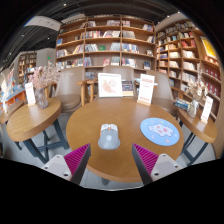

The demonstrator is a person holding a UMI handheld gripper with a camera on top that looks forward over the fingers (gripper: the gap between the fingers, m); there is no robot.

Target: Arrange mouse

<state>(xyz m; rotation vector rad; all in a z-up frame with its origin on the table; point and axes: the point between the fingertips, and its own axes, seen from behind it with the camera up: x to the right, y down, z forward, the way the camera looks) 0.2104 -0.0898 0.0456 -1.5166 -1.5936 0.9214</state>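
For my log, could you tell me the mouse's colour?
Light grey mouse, gripper view.

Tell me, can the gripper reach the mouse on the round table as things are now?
Probably yes: the gripper is open, and the mouse lies just ahead between its fingers, with nothing on the table between them.

light: warm, even indoor | source: overhead | shadows: soft | edges: strong fisheye bending | focus: fairly sharp
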